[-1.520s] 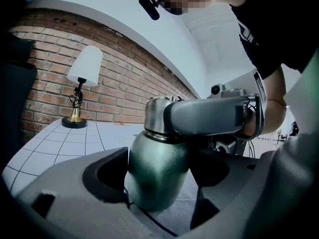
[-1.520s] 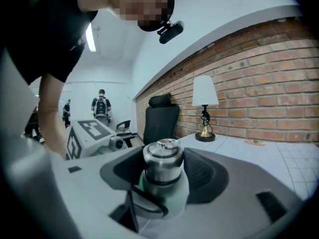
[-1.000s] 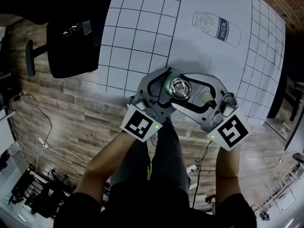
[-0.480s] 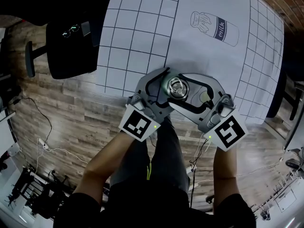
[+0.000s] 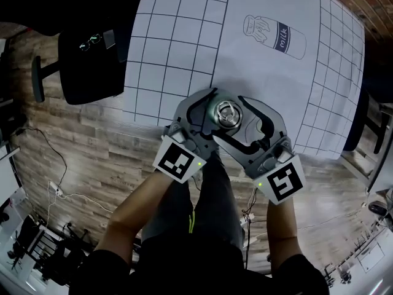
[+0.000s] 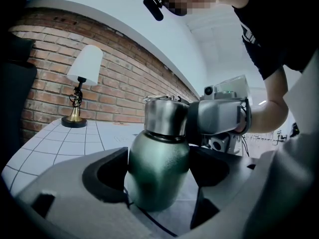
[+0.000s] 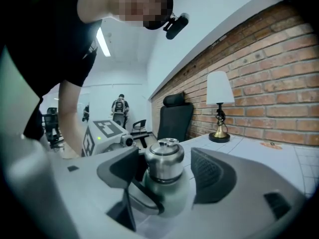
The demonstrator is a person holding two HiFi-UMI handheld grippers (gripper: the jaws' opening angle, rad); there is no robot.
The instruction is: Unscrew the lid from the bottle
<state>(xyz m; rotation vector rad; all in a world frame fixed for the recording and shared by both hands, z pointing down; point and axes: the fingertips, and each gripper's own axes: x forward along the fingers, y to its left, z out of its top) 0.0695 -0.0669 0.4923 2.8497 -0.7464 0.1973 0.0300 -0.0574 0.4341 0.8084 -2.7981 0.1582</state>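
Steel caps the green bottle (image 6: pixel 158 148), which stands upright on the gridded white cloth (image 5: pixel 184 48) by the table's near edge. The left gripper (image 6: pixel 159 176) is clamped on the rounded body, pads pressing from both sides. The right gripper (image 7: pixel 167 172) sits level with the lid (image 7: pixel 163 158). Its jaws have just been opening, and the lid stands between them with a gap at one pad, so nothing is grasped there. The lid looks seated on the neck, not lifted off. I judge this a re-grip partway through unscrewing: next the right jaws must close squarely on the lid and twist it loose — while the left stops the body from turning with it.
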